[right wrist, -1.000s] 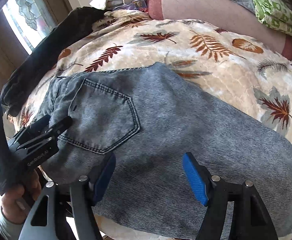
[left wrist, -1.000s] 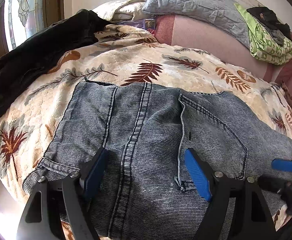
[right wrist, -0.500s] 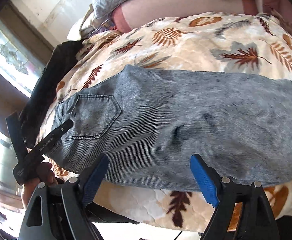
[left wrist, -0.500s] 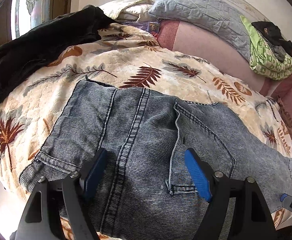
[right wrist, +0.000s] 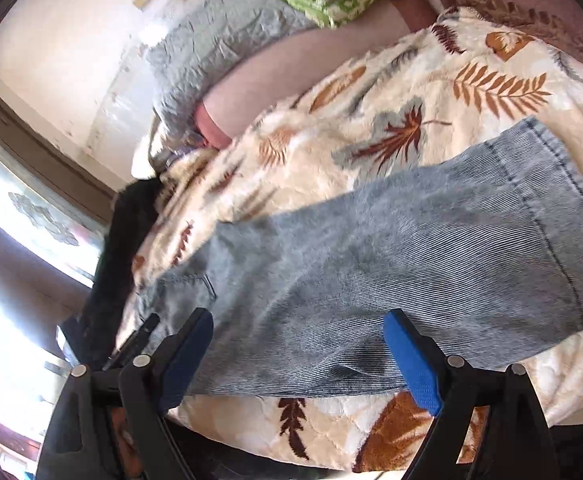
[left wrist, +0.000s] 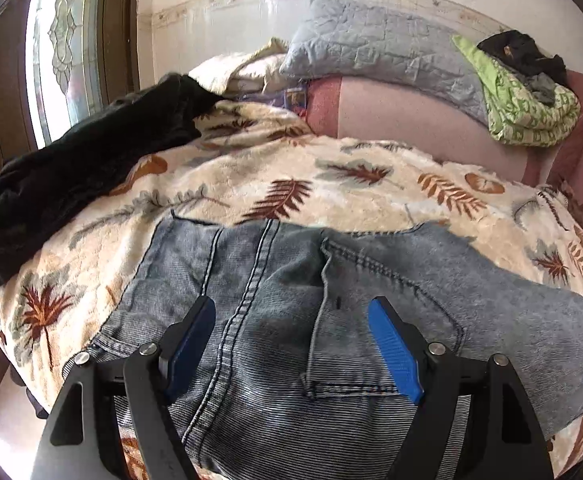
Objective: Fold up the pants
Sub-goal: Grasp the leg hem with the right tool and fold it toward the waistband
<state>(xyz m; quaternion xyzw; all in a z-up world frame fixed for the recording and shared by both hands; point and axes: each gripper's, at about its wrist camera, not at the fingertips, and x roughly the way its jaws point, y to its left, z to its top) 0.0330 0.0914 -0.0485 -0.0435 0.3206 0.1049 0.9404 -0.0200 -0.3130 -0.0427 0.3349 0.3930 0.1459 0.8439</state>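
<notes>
Light blue denim pants (left wrist: pixel 291 320) lie flat on a leaf-patterned blanket (left wrist: pixel 275 176), waist and back pocket toward the left, legs running right. My left gripper (left wrist: pixel 291 344) is open and empty, hovering above the seat seam and pocket. In the right wrist view the pant legs (right wrist: pixel 431 240) stretch to the hem at the right. My right gripper (right wrist: pixel 297 352) is open and empty, above the near edge of the legs. The left gripper's tip (right wrist: pixel 143 332) shows at the lower left there.
Black clothing (left wrist: pixel 79 164) lies along the bed's left side by a window. A grey pillow (left wrist: pixel 383 48), a green patterned cloth (left wrist: pixel 527 108) and a pink headboard (left wrist: pixel 411 116) stand at the back. The blanket's near edge (right wrist: pixel 331 412) drops off below the pants.
My left gripper has drawn back and up from the pants. My right gripper has swung to the right along the legs and tilted; the hem has come into view.
</notes>
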